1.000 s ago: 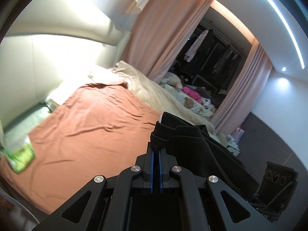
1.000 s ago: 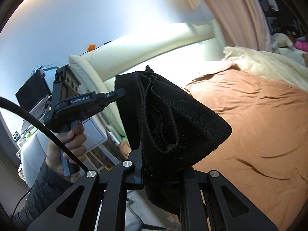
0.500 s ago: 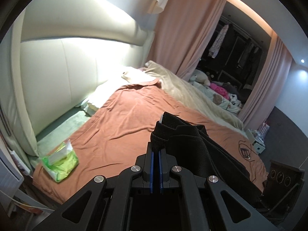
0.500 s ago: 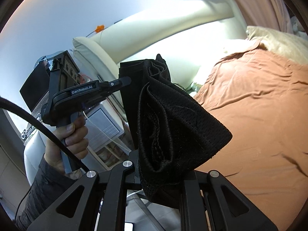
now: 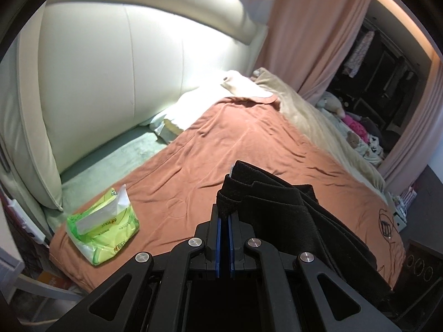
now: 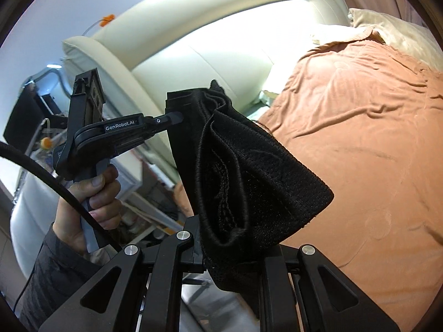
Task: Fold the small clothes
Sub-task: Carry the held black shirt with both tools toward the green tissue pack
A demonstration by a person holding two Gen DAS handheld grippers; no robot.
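A small black garment (image 5: 290, 210) hangs bunched in folds between my two grippers, above the near edge of a bed with a rust-orange sheet (image 5: 243, 155). My left gripper (image 5: 224, 207) is shut on one top corner of the black garment; the cloth trails off to the lower right. In the right wrist view the same black garment (image 6: 249, 182) drapes over my right gripper (image 6: 229, 246), which is shut on its other end, the fingertips hidden by cloth. There the left gripper (image 6: 173, 118), held by a hand (image 6: 91, 193), pinches the far upper corner.
A green pack of wet wipes (image 5: 103, 228) lies on the sheet's near left corner. A cream padded headboard (image 5: 124, 63) stands behind, with a white pillow (image 5: 199, 105) and a beige blanket (image 5: 318, 127). Pink curtains (image 5: 304, 27) and a dark wardrobe lie beyond.
Both grippers have sunk and tipped downward with the black garment still held between them; the bed and the wipes pack now fill more of the left wrist view.
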